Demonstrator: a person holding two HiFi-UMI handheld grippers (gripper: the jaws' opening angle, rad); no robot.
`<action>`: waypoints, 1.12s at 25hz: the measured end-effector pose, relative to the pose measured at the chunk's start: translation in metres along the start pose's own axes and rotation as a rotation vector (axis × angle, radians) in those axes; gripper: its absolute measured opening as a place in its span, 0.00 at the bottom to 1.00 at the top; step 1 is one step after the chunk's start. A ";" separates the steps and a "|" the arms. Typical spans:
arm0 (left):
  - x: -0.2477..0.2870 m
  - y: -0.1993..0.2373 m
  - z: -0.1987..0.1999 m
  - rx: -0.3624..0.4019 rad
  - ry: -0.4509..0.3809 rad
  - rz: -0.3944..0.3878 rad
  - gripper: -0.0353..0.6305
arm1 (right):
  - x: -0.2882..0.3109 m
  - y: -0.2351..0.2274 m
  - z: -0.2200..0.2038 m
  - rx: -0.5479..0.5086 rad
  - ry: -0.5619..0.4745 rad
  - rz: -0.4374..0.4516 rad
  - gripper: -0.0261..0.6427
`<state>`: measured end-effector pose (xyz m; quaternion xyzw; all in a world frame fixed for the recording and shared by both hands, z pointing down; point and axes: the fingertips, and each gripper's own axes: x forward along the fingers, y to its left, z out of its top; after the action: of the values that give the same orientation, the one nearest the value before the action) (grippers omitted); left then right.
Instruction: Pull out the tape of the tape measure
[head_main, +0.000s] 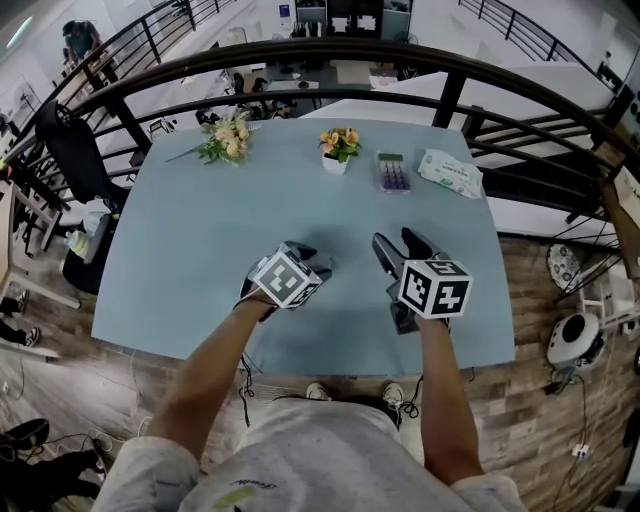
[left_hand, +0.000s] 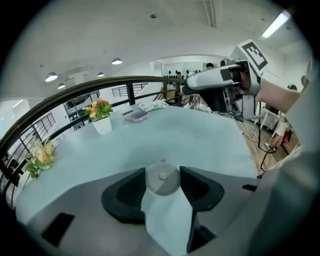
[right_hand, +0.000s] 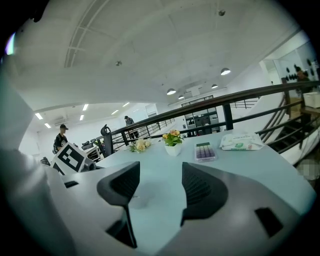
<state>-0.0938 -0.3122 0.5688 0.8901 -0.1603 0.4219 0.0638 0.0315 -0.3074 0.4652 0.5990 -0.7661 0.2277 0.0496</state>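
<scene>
Left tool grips round tape measure over table near edge. Right tool wide, empty. Tape not yet pulled.

Bright, even indoor light from round ceiling lamps and a strip light glaring upper right in my left gripper view. Shadows on the table are faint and soft. Heavy fisheye bending, black corners. The tape measure close to my lens looks soft.
</scene>
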 end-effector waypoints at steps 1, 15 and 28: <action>-0.003 -0.001 0.003 0.000 -0.007 0.005 0.38 | -0.001 0.001 0.000 0.005 0.001 0.007 0.41; -0.040 -0.021 0.042 -0.003 -0.084 0.069 0.37 | -0.021 0.011 0.000 0.102 -0.010 0.111 0.41; -0.064 -0.052 0.088 0.024 -0.157 0.089 0.37 | -0.029 0.019 0.002 0.278 -0.010 0.258 0.41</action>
<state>-0.0504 -0.2705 0.4644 0.9131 -0.1993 0.3551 0.0214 0.0224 -0.2793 0.4477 0.4978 -0.7980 0.3329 -0.0672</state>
